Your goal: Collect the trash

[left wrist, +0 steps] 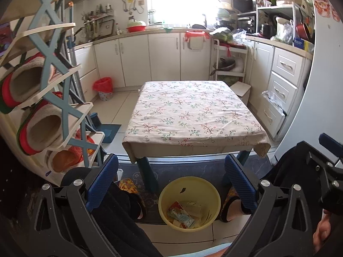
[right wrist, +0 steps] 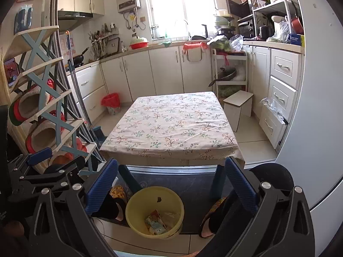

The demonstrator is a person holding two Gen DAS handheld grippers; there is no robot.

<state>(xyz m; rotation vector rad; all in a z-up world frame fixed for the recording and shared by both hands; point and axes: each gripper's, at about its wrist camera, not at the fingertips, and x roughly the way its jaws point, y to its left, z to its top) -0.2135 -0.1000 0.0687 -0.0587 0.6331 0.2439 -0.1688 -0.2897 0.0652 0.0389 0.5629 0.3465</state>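
A yellow bucket (left wrist: 189,203) stands on the floor in front of the low table, with several wrappers and paper scraps (left wrist: 182,213) inside. It also shows in the right wrist view (right wrist: 154,212), with the same trash (right wrist: 157,222) in it. My left gripper (left wrist: 171,184) is open and empty, held above the bucket. My right gripper (right wrist: 171,185) is open and empty too, just above the bucket. The table with the floral cloth (left wrist: 193,115) has nothing lying on it, as the right wrist view (right wrist: 171,126) shows as well.
A shoe rack (left wrist: 45,98) stands at the left. A red-lined bin (left wrist: 104,88) is by the cabinets. A small white stool (right wrist: 239,105) sits right of the table. The person's slippered feet (right wrist: 214,218) flank the bucket on a dark mat. A fridge (right wrist: 317,107) is at the right.
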